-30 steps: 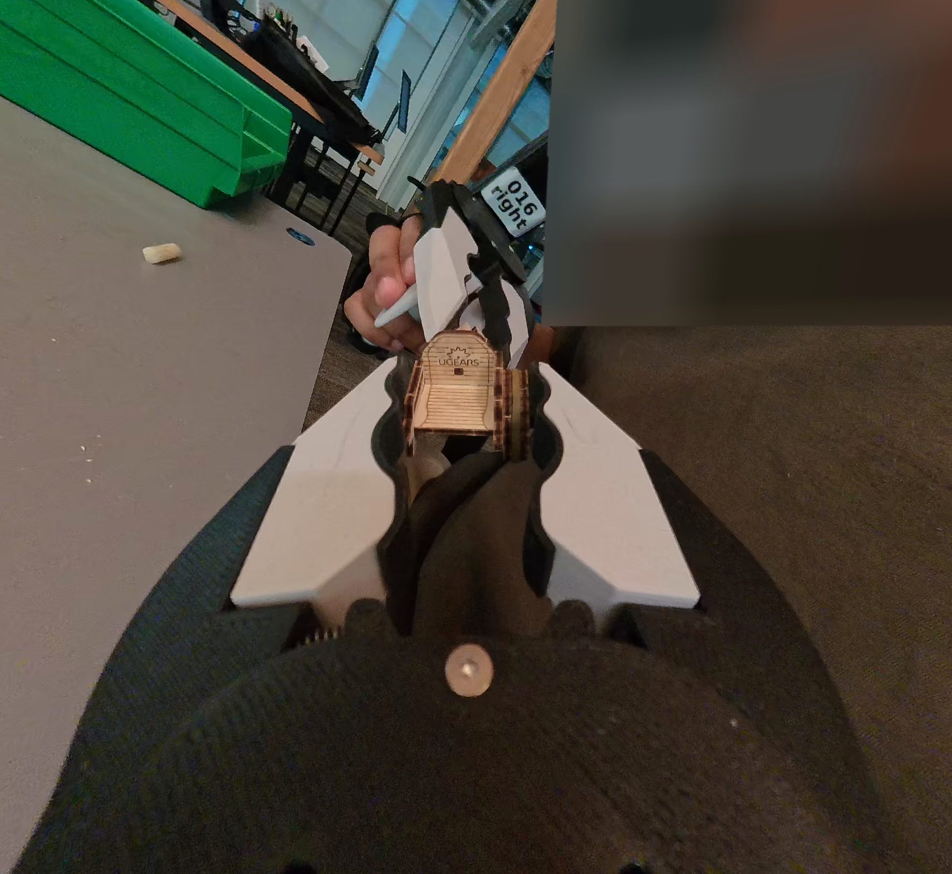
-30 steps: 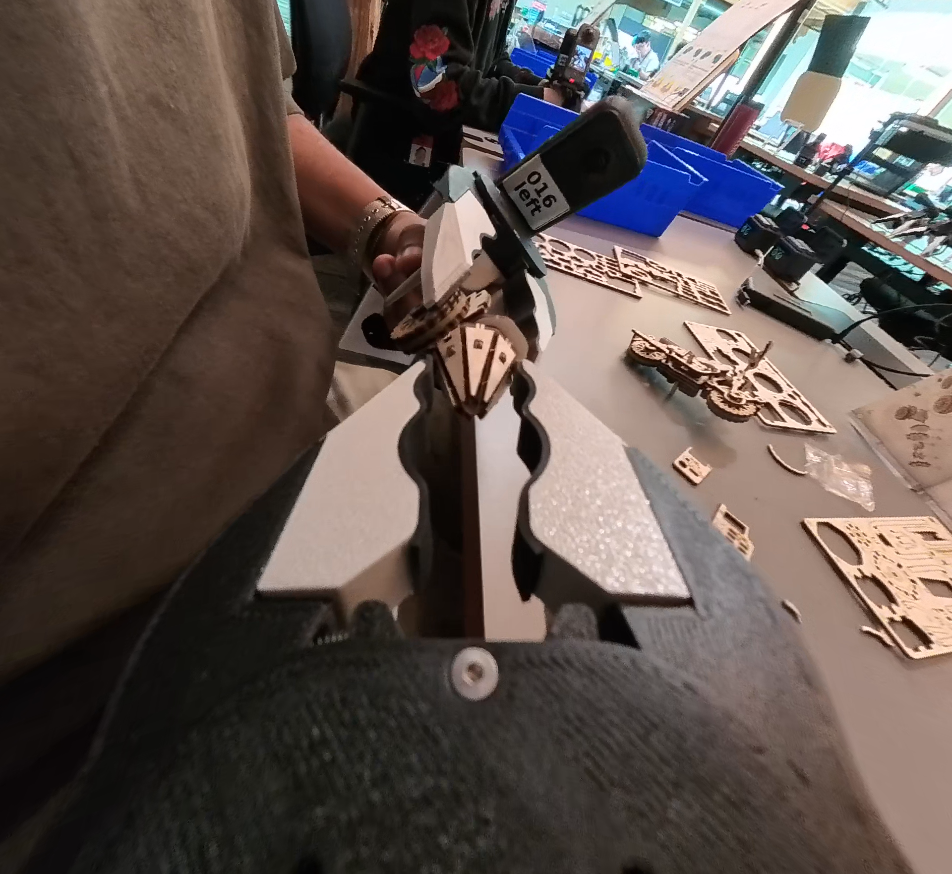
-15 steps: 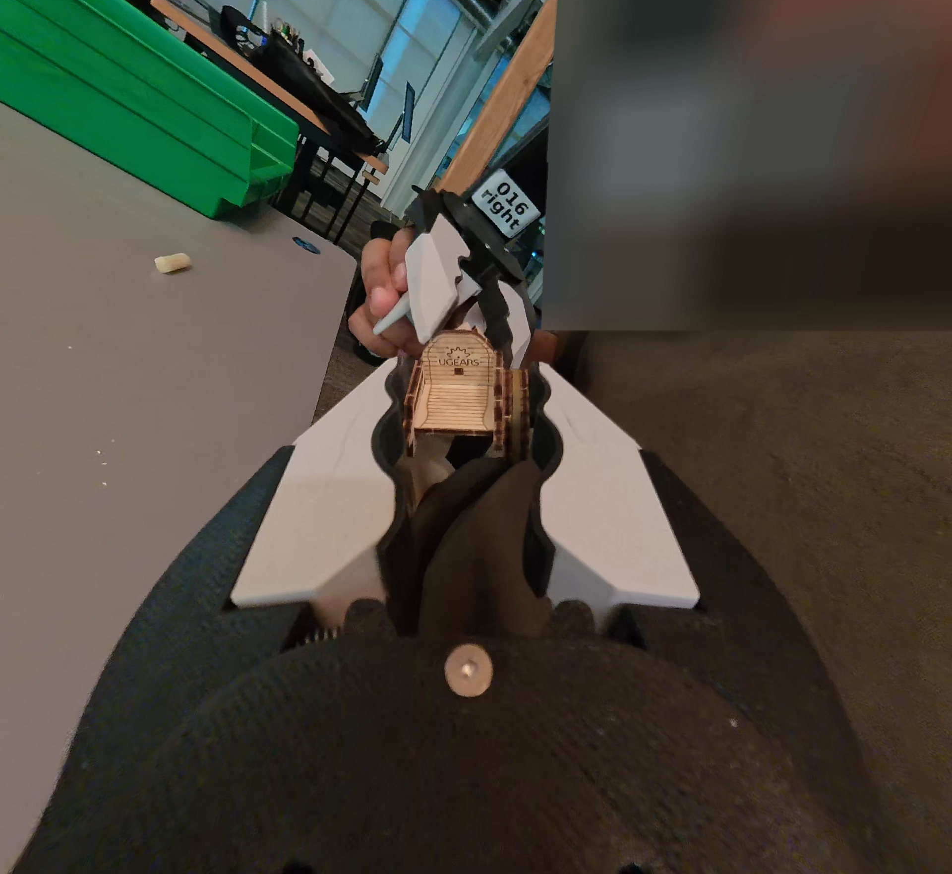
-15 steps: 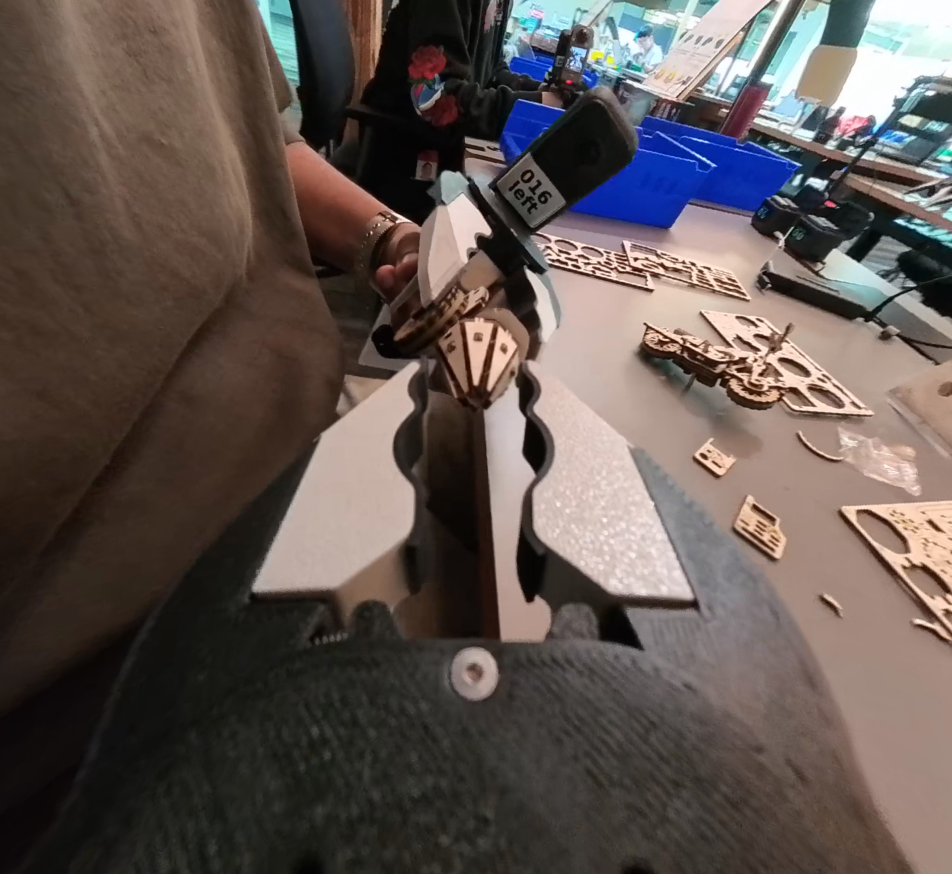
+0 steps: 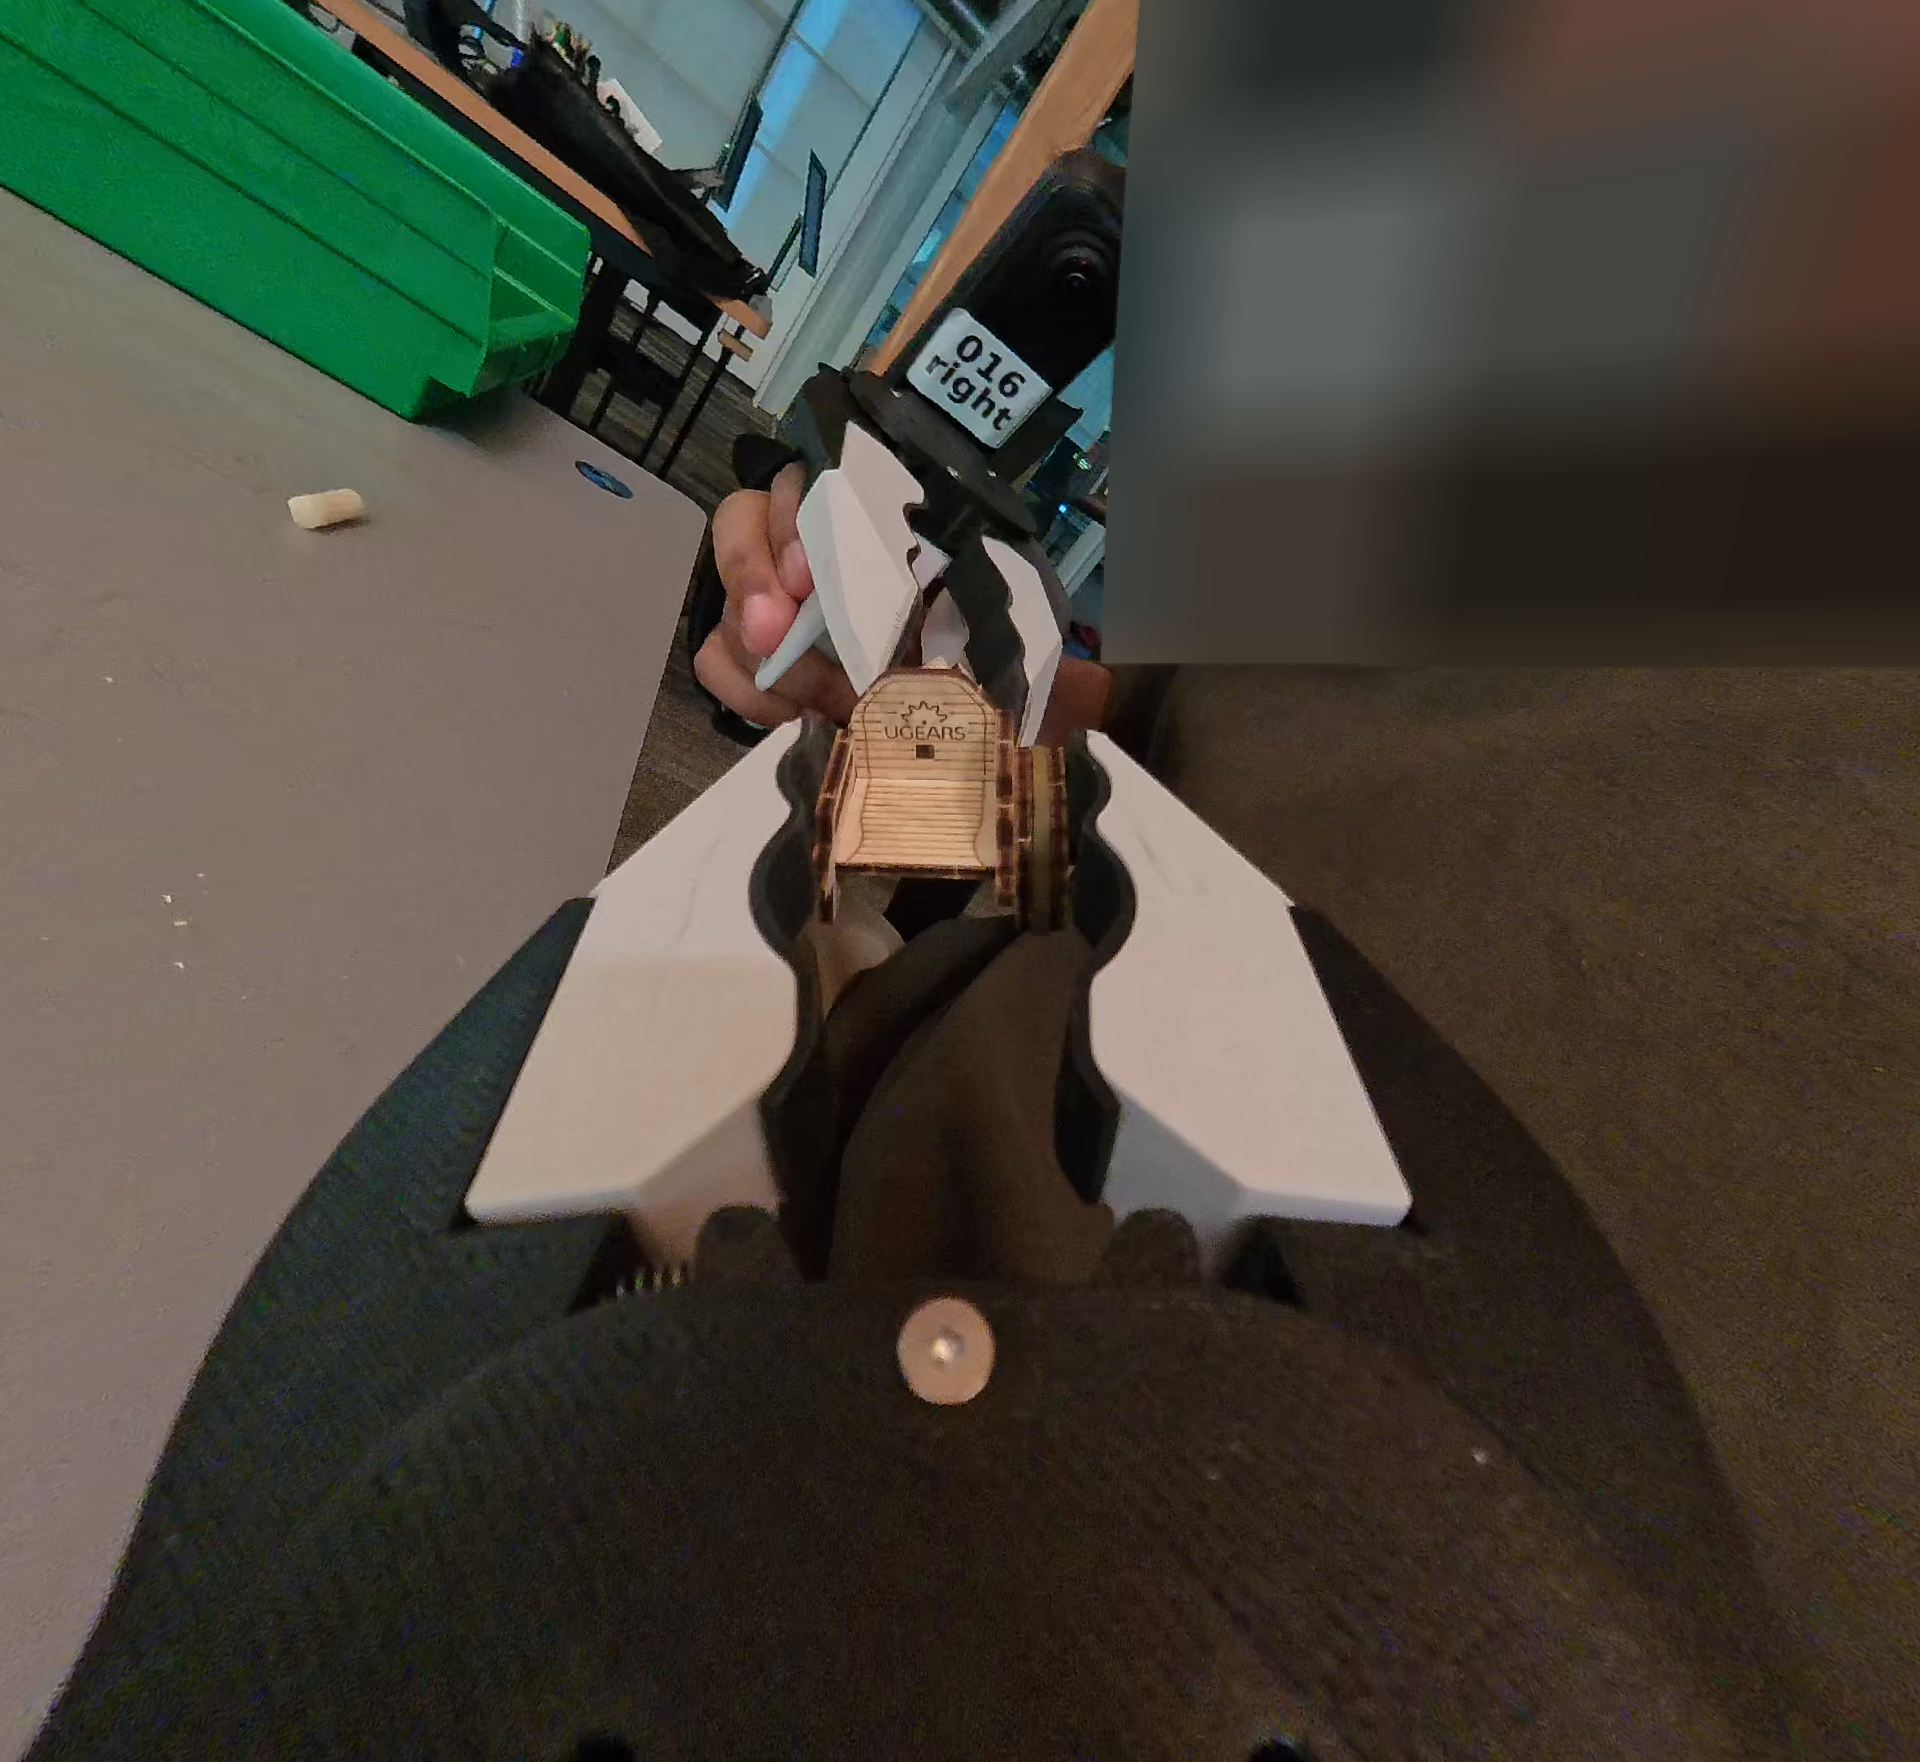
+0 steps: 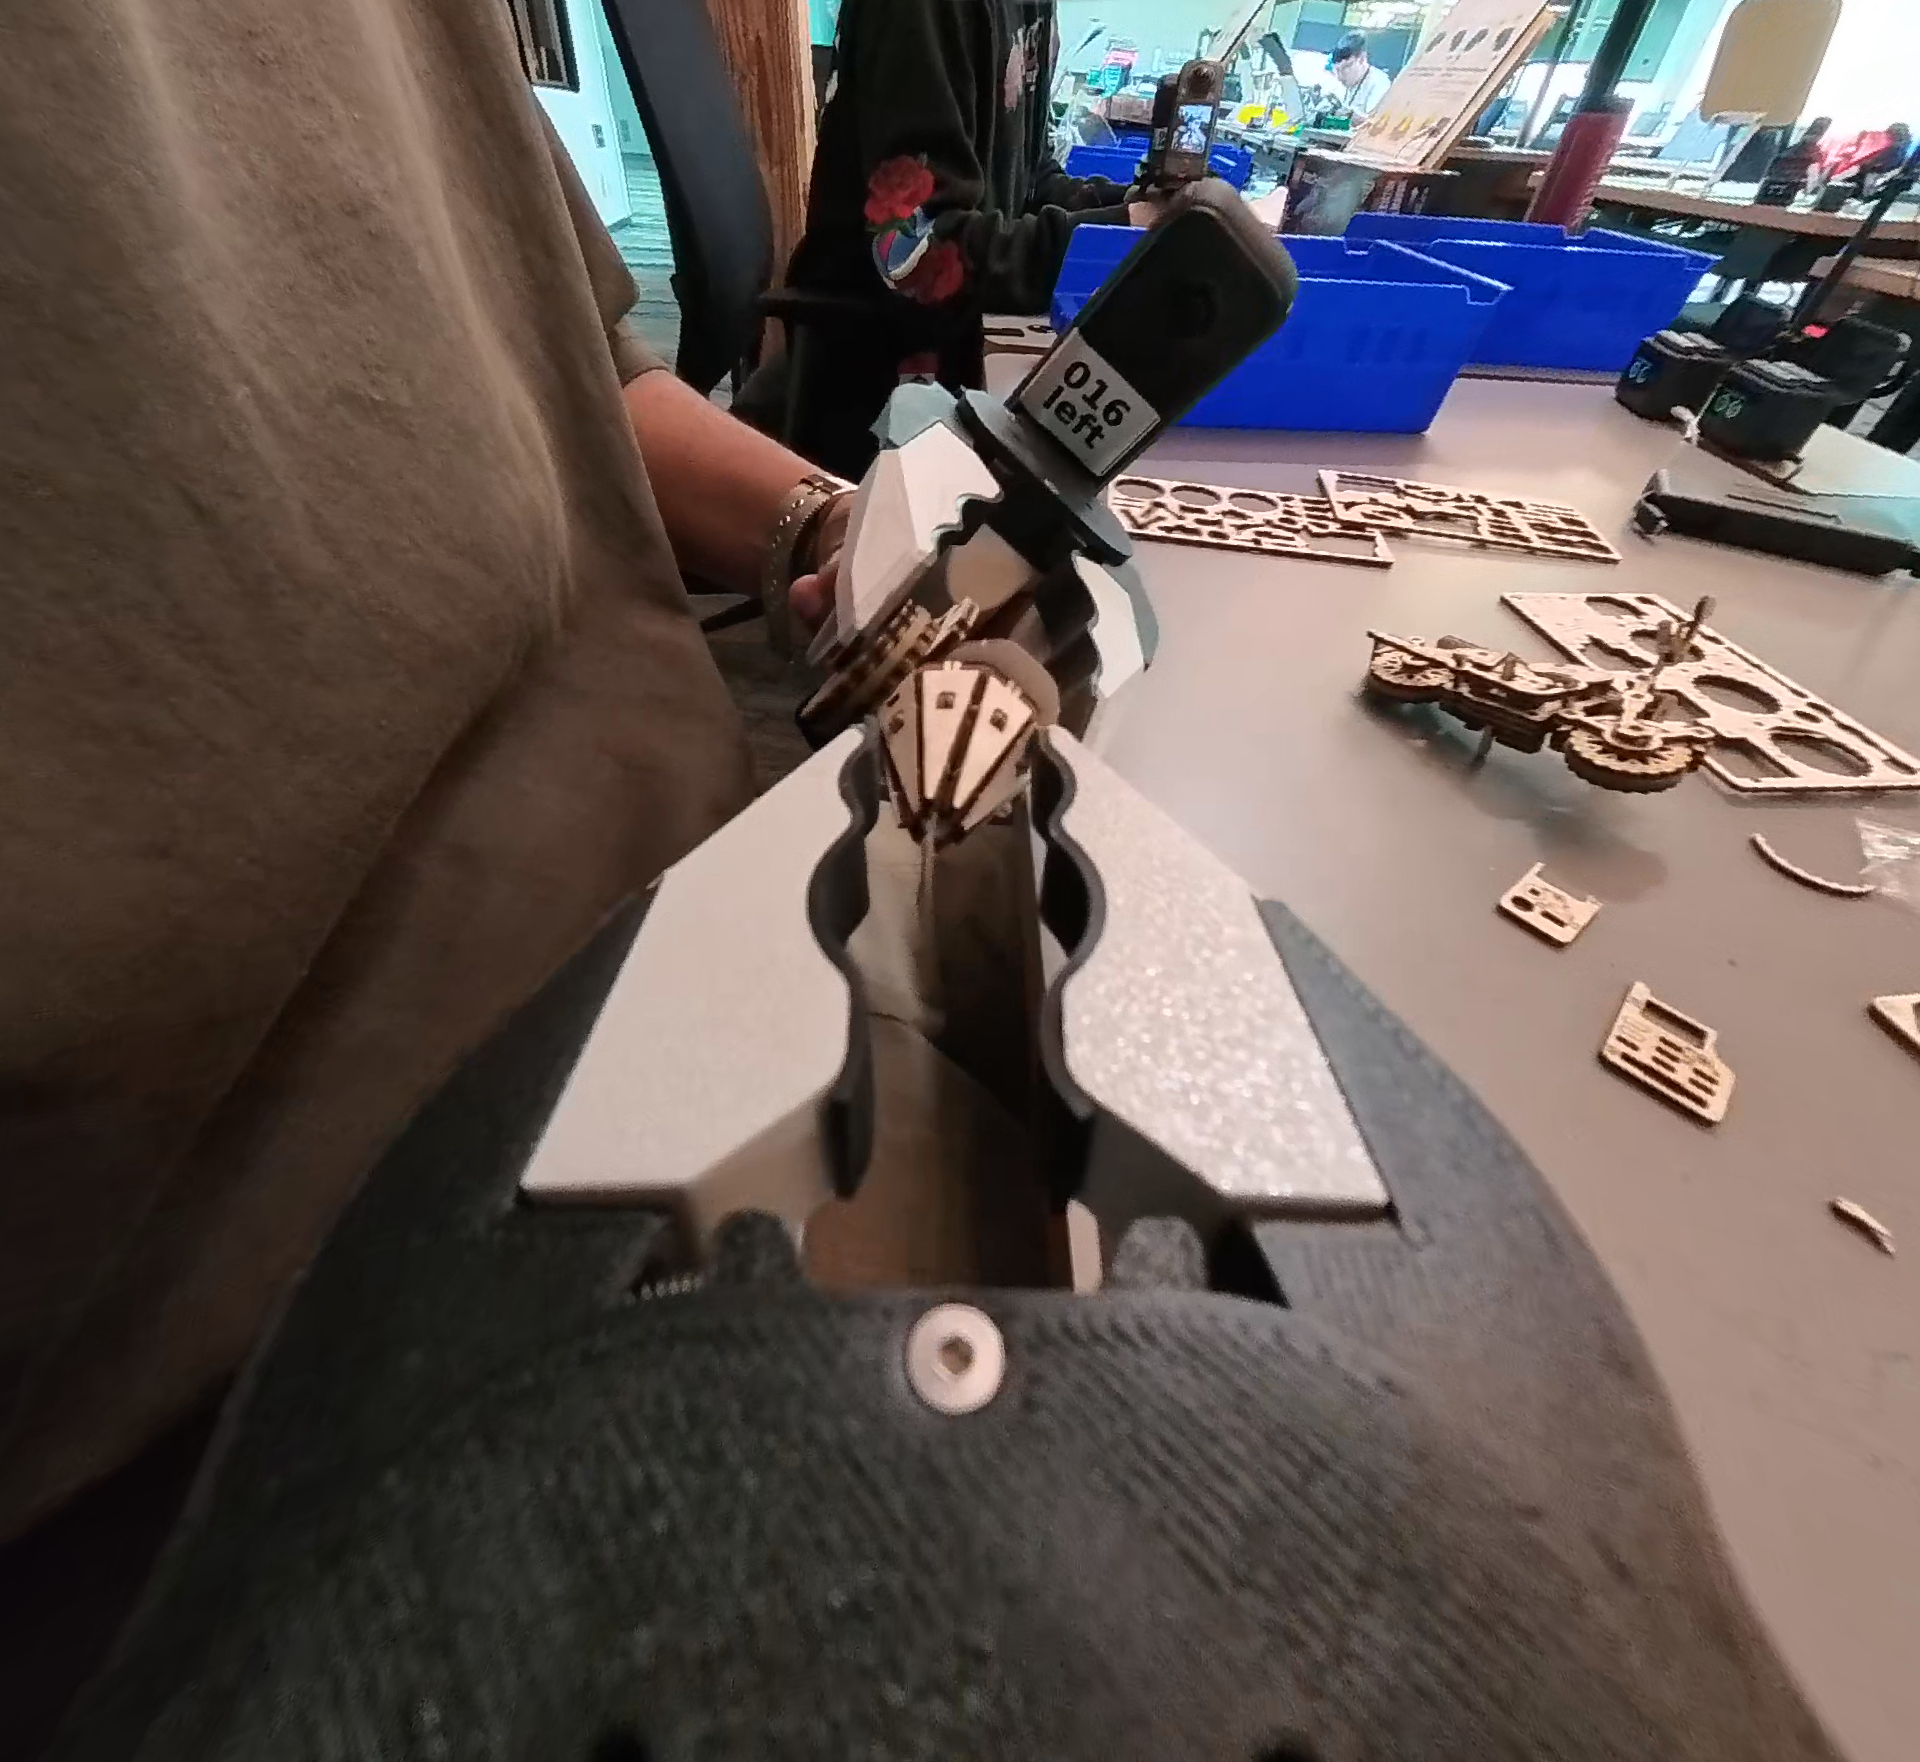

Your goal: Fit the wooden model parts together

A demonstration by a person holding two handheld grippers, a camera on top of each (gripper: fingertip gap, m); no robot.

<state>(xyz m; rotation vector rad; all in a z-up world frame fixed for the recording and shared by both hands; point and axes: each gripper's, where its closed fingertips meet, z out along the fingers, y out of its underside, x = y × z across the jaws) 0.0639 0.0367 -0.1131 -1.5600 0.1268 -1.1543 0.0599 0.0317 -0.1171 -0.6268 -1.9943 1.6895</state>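
A small wooden sidecar-like model part [image 5: 920, 798], with a slatted seat and a wheel on its right side, is held in the air between both grippers. My left gripper [image 5: 935, 777] is shut on its seat and wheel sides. My right gripper [image 6: 951, 762] is shut on its fan-shaped nose [image 6: 956, 741]. In the left wrist view the right gripper [image 5: 951, 684] meets the part from behind the seat back. In the right wrist view the left gripper [image 6: 956, 663] clamps the wheel end [image 6: 883, 663]. A built wooden motorcycle [image 6: 1527, 694] stands on the table to the right.
Punched-out wooden sheets [image 6: 1247, 517] and loose small pieces [image 6: 1668, 1052] lie on the grey table [image 6: 1351, 881]. Blue bins [image 6: 1351, 341] stand at the back. Green bins [image 5: 260, 154] and a small pale piece [image 5: 325, 507] are on the left. The person's torso [image 6: 312, 465] is close by. Both grippers' tips are close together, under 4 cm apart. Both grippers' tips are roughly 25 cm from the built wooden motorcycle [image 6: 1527, 694].
Both grippers keep their hold on the wooden part. The right gripper has tilted, and its camera end now stands higher in the left wrist view. The part stays centred.
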